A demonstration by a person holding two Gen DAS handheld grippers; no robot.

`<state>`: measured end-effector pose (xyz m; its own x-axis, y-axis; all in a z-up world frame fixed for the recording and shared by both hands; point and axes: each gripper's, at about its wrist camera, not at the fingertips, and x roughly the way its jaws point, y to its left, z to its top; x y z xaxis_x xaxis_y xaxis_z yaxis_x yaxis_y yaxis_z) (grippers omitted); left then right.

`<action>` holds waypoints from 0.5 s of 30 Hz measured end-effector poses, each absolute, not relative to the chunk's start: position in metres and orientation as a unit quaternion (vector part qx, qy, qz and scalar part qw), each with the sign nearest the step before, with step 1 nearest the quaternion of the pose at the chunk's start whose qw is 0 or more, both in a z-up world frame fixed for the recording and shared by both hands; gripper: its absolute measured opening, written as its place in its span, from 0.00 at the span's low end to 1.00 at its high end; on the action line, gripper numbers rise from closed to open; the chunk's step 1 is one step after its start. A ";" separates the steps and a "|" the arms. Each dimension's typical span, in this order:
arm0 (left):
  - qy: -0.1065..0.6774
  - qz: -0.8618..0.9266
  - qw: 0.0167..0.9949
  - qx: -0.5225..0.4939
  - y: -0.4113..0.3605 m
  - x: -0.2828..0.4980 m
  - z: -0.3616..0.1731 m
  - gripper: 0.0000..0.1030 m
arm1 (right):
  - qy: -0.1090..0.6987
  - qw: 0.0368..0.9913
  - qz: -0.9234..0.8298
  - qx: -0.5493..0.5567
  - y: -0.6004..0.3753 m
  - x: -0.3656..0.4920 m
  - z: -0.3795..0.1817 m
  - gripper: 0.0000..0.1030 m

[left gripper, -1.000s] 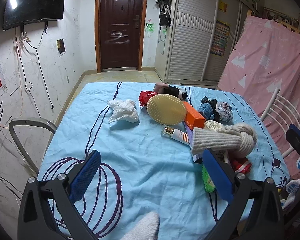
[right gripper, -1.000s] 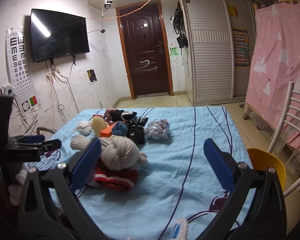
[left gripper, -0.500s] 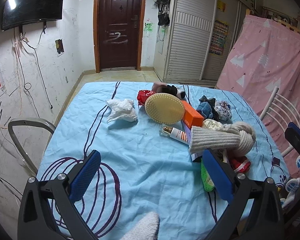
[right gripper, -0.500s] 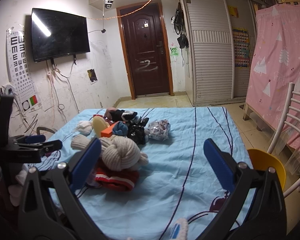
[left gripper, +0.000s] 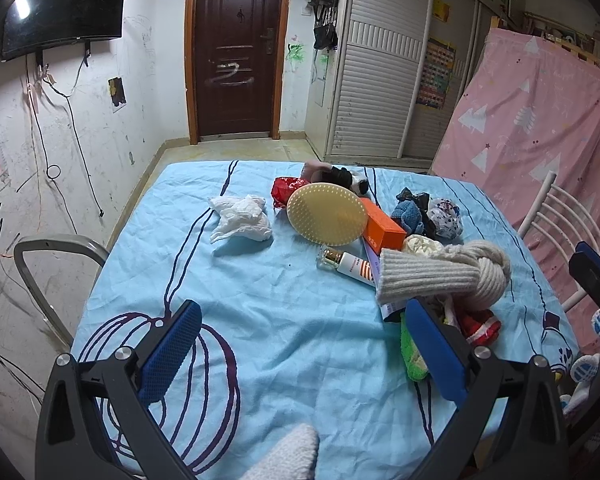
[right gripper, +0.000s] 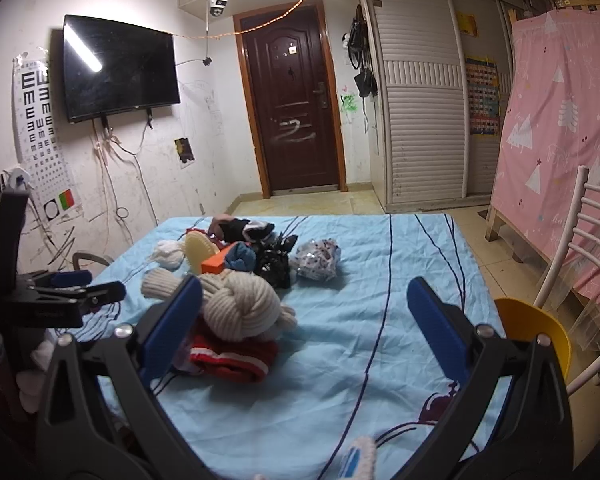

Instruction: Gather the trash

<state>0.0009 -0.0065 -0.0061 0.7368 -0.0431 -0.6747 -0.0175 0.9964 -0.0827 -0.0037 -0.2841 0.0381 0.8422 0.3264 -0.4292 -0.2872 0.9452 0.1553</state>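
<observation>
A crumpled white tissue [left gripper: 242, 218] lies on the blue tablecloth [left gripper: 284, 320] at the far left; it also shows in the right wrist view [right gripper: 168, 253]. A red wrapper [left gripper: 282, 189] lies behind a round yellow brush [left gripper: 326, 219]. A crumpled patterned wrapper [right gripper: 318, 259] lies beside a black one [right gripper: 274, 264]. My left gripper [left gripper: 300, 350] is open and empty above the near part of the table. My right gripper [right gripper: 302, 326] is open and empty above the table's right side.
A pile holds an orange box [left gripper: 382, 230], a cream tube [left gripper: 350, 265], a knotted cream knit hat [left gripper: 446, 274], a red knit item [right gripper: 230, 354], a blue sock and a green cloth [left gripper: 412, 354]. A grey chair [left gripper: 52, 264] stands left, a white chair with a yellow seat [right gripper: 540, 330] right.
The left wrist view has shifted slightly, so the items sit a little lower and nearer. Both grippers stay open; nothing on the table has moved.
</observation>
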 end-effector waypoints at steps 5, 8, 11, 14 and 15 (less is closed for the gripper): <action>0.363 -0.007 0.931 -0.042 -0.007 0.001 -0.006 0.90 | 0.232 0.959 0.160 0.042 -0.284 -0.003 0.037 0.95; 0.363 -0.007 0.931 -0.041 -0.007 0.001 -0.007 0.90 | 0.231 0.959 0.160 0.042 -0.284 -0.004 0.036 0.95; 0.362 -0.007 0.931 -0.041 -0.007 0.001 -0.007 0.90 | 0.232 0.959 0.160 0.042 -0.283 -0.003 0.036 0.95; 0.363 -0.008 0.931 -0.041 -0.007 0.001 -0.008 0.90 | 0.232 0.959 0.160 0.042 -0.284 -0.003 0.036 0.95; 0.363 -0.008 0.931 -0.041 -0.008 0.001 -0.008 0.90 | 0.232 0.958 0.160 0.042 -0.283 -0.003 0.036 0.95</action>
